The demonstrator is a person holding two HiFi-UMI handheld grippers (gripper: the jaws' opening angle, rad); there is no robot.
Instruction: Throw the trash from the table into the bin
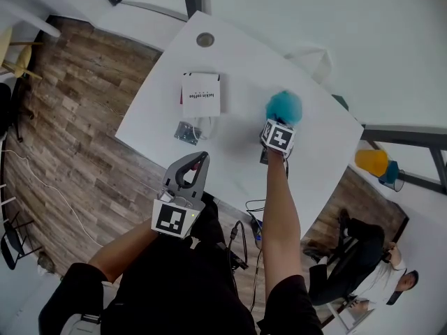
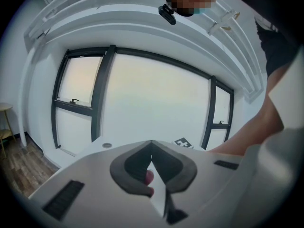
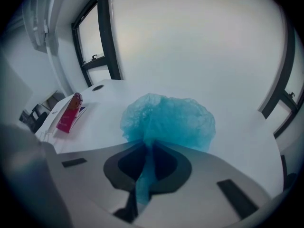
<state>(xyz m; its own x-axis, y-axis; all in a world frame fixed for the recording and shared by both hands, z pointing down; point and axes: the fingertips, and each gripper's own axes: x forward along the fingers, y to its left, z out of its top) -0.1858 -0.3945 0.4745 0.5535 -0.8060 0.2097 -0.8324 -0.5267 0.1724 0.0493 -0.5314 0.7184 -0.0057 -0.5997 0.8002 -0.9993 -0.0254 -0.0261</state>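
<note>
1. table point(image 1: 314, 145): white and carries all the trash. no bin shows in any view, so it has to be found before the carry.
2. left gripper point(image 1: 200, 158): held off the near table edge, above the person's lap. fingers pressed together with nothing between them, touching no trash.
3. right gripper point(image 1: 281, 122): down at the table, pointing steeply down. fingers are pinching the blue wad point(image 1: 284, 107).
4. paper bag point(image 1: 201, 94): lies flat on the table, well apart from both grippers. looks like trash not yet dealt with.
5. blue wad, right gripper view point(image 3: 166, 122): soft and crumpled. its bulk puffs out just past the fingertips and looks to rest on the table. only a thin fold runs back between the fingers point(image 3: 124, 167).
6. dark wrapper point(image 1: 187, 132): small and crumpled, lies near the paper bag between the two grippers, untouched.
7. step in hand, my read: the grab is made and the lift comes next.
   - the grip is on a thin bit of soft stuff, so keep the fingers clamped.
   - lift straight up and check that the whole wad comes away.
   - carry it slowly so it doesn't slip out.
</note>
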